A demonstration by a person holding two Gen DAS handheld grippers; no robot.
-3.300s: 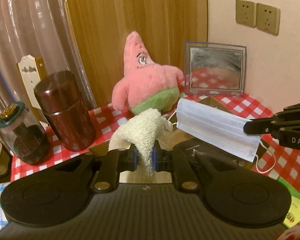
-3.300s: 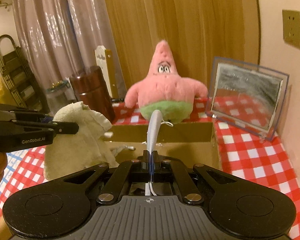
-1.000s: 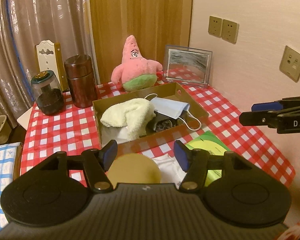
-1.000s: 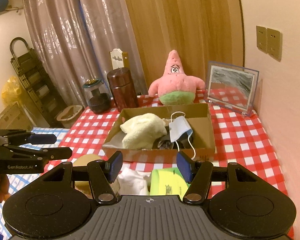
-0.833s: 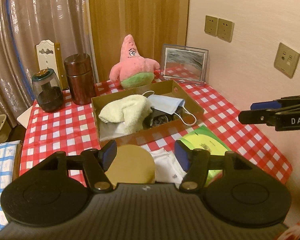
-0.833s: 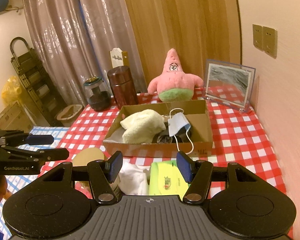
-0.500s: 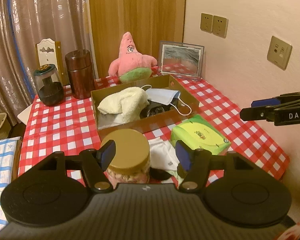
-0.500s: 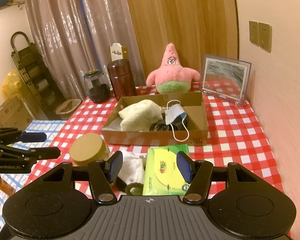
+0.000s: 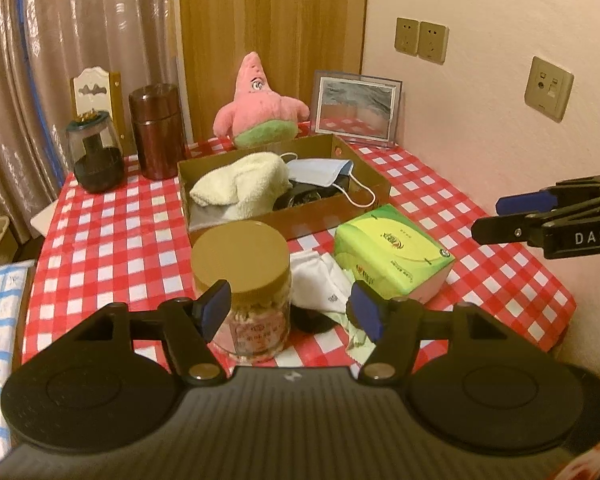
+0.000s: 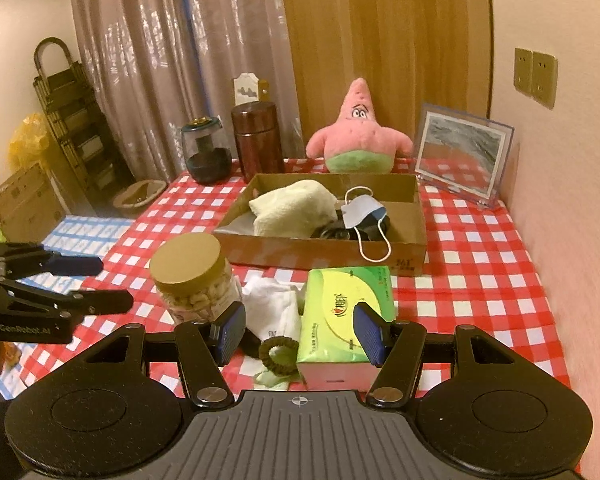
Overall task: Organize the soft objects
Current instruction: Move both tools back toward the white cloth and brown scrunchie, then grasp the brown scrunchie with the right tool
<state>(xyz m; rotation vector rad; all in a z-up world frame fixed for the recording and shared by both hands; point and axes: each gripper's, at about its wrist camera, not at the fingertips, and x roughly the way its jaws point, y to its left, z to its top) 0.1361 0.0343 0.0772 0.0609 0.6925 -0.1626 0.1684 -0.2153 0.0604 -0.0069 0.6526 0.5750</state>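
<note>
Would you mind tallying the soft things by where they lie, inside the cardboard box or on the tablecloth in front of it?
Inside the box: 2, the towel and the face mask.
In front of the box: 3, the white cloth, the hair tie and the tissue pack.
Total: 5

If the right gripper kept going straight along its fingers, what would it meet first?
Probably the green tissue pack: it lies on the checked tablecloth between the open right gripper fingers in that view. The dark hair tie sits just left; depth is uncertain.
</note>
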